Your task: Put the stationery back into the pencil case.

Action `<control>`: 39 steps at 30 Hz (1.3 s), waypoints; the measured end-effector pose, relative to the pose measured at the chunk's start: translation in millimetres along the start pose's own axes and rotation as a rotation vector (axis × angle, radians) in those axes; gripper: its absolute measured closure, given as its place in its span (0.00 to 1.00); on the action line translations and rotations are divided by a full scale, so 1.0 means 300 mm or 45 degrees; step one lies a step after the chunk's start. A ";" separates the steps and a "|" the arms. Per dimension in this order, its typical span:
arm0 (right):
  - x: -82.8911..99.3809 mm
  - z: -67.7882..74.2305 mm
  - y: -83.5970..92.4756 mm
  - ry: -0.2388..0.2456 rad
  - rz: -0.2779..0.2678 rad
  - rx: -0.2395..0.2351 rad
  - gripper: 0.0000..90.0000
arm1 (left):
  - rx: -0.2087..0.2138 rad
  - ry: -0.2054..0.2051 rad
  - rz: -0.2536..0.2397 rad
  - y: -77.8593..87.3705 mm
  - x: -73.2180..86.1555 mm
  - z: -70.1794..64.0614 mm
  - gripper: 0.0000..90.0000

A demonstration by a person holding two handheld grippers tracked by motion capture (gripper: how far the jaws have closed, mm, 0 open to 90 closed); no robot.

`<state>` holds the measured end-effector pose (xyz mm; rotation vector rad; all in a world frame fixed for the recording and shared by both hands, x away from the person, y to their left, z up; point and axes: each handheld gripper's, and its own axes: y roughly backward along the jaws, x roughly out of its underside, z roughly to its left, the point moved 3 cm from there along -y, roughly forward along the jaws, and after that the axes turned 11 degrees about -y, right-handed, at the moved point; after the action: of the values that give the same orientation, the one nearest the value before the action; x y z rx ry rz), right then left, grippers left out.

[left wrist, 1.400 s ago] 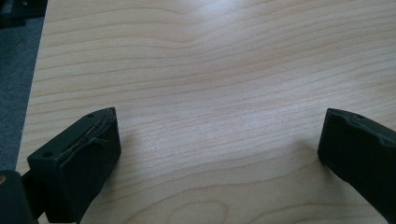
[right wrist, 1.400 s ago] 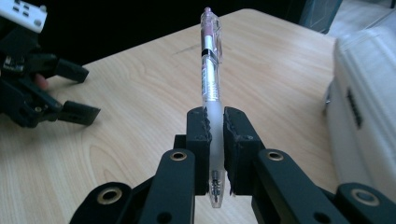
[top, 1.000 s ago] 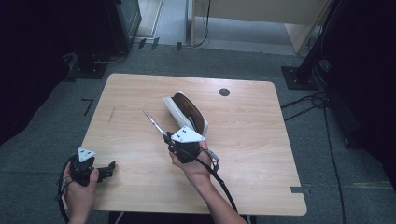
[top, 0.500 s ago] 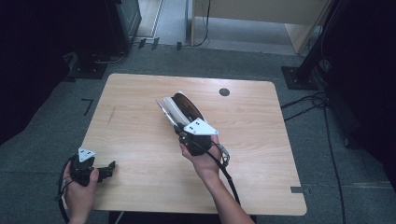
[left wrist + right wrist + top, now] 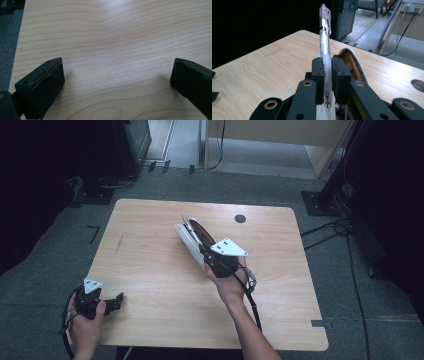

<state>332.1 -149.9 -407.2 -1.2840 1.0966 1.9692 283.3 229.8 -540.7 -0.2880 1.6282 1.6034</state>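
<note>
The right tool (image 5: 326, 72) is pinching a pen (image 5: 324, 37) near its writing tip, jaws pressed on the clear barrel, the clip end pointing away toward 12 o'clock in the right gripper view. In the high view that tool (image 5: 202, 251) sits just right of the surface's (image 5: 150, 270) middle, over the near end of an open pencil case (image 5: 192, 237), whose mouth runs toward 11 o'clock from the hand.

The step in hand looks like carrying the pen to the case. The next move calls for lining the barrel along the slot, lowering the clip end inside the lip, and only then spreading the jaws; a crosswise pen would likely catch on the rim.

The left tool (image 5: 117, 82) is spread with nothing between its jaws, resting low at 8 o'clock on the surface, well apart from the case.
</note>
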 end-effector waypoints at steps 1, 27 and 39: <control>-0.002 -0.007 -0.001 0.000 -0.002 0.005 0.91 | 0.000 -0.001 0.001 0.000 0.000 0.000 0.00; 0.017 -0.139 -0.105 -0.083 0.140 0.083 0.91 | 0.001 -0.003 0.002 0.000 0.000 0.001 0.00; 0.021 -0.151 -0.126 -0.089 0.161 0.095 0.90 | 0.001 -0.003 0.001 0.000 0.000 0.000 0.00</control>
<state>380.9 -168.7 -435.5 -1.1234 1.2321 2.0281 283.2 230.0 -540.7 -0.2847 1.6273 1.6032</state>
